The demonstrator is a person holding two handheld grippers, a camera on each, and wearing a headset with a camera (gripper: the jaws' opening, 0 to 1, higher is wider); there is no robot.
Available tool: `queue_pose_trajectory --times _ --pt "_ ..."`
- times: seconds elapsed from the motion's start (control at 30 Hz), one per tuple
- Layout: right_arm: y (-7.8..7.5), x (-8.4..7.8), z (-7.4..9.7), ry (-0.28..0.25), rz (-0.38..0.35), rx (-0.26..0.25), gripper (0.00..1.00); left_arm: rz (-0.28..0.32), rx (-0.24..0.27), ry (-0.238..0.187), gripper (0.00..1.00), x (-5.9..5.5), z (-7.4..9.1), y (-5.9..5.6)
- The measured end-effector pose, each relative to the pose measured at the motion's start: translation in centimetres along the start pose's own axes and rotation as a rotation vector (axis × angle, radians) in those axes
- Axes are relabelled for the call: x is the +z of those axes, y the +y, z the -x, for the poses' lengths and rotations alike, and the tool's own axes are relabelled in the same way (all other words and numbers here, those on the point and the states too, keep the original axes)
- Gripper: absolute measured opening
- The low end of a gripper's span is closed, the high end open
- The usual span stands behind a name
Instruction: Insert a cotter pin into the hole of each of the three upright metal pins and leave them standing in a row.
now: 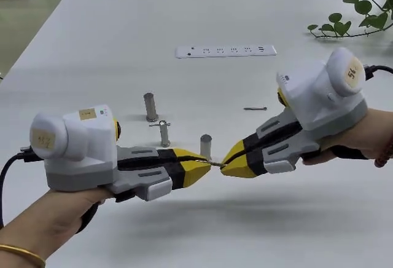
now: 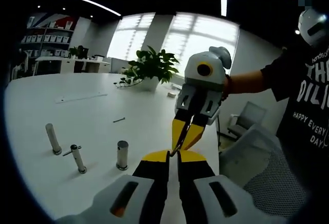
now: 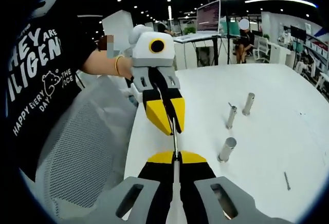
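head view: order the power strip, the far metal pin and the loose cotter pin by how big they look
1. power strip
2. far metal pin
3. loose cotter pin, close to that pin in length but much thinner

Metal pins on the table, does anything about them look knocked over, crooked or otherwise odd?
Nothing is toppled or damaged: all three metal pins stand upright. The middle pin alone carries a cotter pin, and the row bends slightly. A spare cotter pin lies loose on the table, apart from them.
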State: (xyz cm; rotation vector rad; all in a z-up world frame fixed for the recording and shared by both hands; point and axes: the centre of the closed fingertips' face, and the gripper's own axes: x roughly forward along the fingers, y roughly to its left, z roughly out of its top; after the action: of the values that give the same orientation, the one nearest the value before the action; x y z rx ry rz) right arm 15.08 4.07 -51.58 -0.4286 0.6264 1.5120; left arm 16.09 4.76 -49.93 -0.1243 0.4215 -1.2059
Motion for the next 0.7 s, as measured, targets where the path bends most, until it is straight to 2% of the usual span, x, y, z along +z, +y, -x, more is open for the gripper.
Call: queue_pose_trajectory --times 0.1,0.17,0.27,0.47,0.53,0.6,0.7 --pt "-0.5 -0.4 0.1 0.018 0.009 -0.018 0.00 -0.007 0.025 0.008 0.03 -0.2 -0.1 0.6" --pt "-1.0 -0.7 0.2 0.035 -0.028 -0.037 0.00 -0.014 0.038 0.010 0.04 -0.3 0.0 0.9" --pt "-1.7 -0.9 0.4 0.041 -0.027 -0.061 0.00 -0.026 0.057 0.009 0.04 -0.3 0.0 1.2" --pt "-3.0 -1.9 0.7 0.072 -0.029 -0.103 0.00 -0.063 0.134 0.002 0.09 -0.3 0.0 2.6" --pt "-3.5 -2.3 0.8 0.088 -0.031 -0.117 0.00 -0.078 0.159 0.007 0.11 -0.4 -0.2 3.0" --pt "-3.9 -2.5 0.9 0.095 -0.025 -0.129 0.00 -0.112 0.210 0.020 0.11 -0.5 -0.1 3.9" --pt "-4.5 -2.9 1.0 0.099 -0.023 -0.143 0.00 -0.131 0.248 0.025 0.13 -0.6 -0.4 4.6"
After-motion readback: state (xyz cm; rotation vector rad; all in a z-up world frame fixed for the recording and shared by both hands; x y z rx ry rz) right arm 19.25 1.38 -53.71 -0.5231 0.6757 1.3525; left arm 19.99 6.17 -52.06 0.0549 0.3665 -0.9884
